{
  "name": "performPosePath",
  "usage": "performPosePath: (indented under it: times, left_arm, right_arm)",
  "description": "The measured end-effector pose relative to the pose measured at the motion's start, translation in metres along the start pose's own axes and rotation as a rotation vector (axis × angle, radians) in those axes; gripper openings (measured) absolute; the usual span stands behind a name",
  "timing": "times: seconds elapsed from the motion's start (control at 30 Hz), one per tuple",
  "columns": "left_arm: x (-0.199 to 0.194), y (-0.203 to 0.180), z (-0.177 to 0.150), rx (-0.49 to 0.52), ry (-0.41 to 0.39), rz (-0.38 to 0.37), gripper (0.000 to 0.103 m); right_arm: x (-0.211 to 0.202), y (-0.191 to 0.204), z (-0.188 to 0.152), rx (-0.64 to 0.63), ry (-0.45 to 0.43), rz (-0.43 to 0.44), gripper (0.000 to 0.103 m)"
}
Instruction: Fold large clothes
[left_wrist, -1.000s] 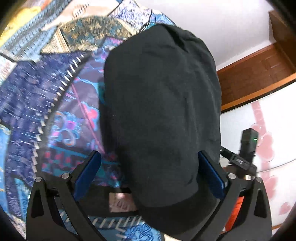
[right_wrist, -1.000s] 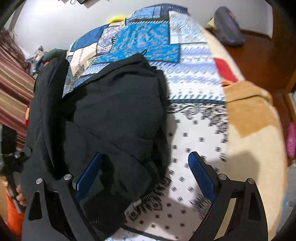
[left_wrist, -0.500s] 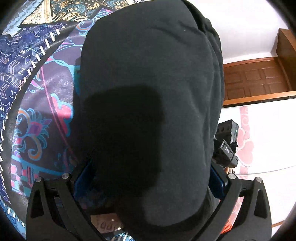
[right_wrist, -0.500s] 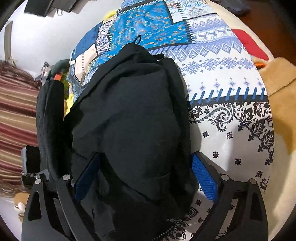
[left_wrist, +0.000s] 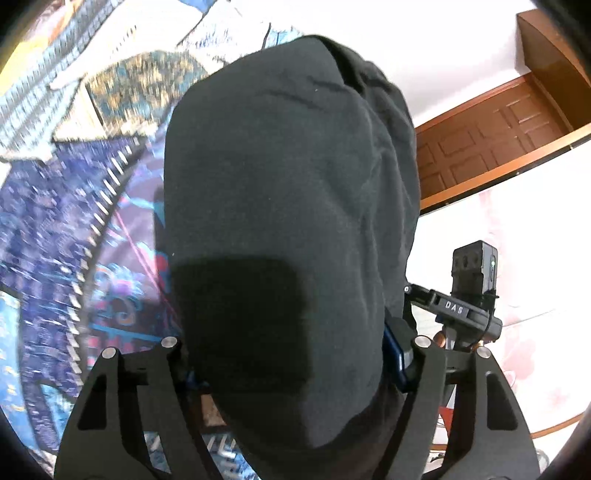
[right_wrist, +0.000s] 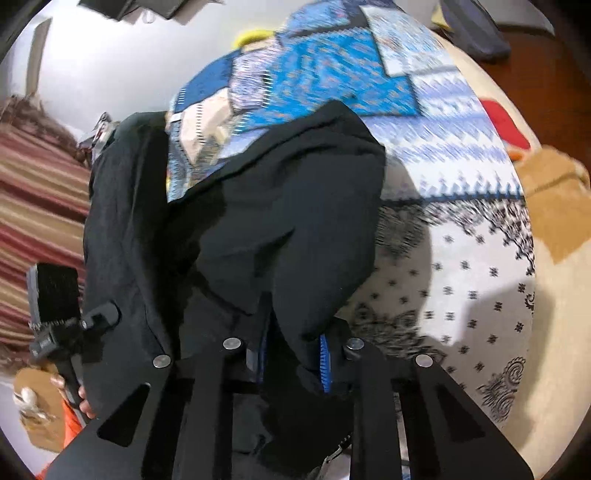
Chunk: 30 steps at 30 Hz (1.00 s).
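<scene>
A large black garment (left_wrist: 280, 206) lies bunched on a patterned quilt (left_wrist: 74, 206). In the left wrist view it fills the middle and drapes over my left gripper (left_wrist: 291, 363), whose jaws are closed in on a thick fold of it. In the right wrist view the same black garment (right_wrist: 288, 221) rises in a fold from my right gripper (right_wrist: 291, 356), which is shut on its near edge; the blue pads (right_wrist: 324, 363) press the cloth. The fingertips of both are mostly hidden by fabric.
The blue patchwork quilt (right_wrist: 332, 70) covers the bed, with a white black-printed panel (right_wrist: 461, 295) and a tan blanket (right_wrist: 554, 206) to the right. A brown wooden door (left_wrist: 487, 144) and white wall stand behind. Striped cloth (right_wrist: 33, 192) lies at the left.
Both grippers went from open around the garment to closed on it. The garment has lifted off the quilt, and both views have pulled up and back.
</scene>
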<state>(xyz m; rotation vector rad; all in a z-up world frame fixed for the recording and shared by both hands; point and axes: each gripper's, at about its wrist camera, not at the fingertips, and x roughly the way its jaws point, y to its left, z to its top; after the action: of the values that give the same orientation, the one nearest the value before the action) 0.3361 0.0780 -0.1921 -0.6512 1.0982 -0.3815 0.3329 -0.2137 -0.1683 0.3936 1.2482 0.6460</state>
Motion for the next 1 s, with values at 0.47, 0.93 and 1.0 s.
performPosePath:
  times: [0.47,0.93,1.0]
  left_arm:
    - [-0.168,0.038,0.072,0.109,-0.212,0.008,0.073]
    - [-0.155,0.226,0.144,-0.018,-0.177,0.119,0.073]
    - [-0.13,0.263,0.151,-0.063,-0.125,0.167,0.073]
  right_arm:
    - [0.012,0.172,0.059,-0.205,-0.142,0.07,0.018]
    - [0.225,0.201,0.109,-0.181,-0.003,0.031,0.018]
    - [0.266,0.189,0.11,-0.164,0.063,-0.009,0.018]
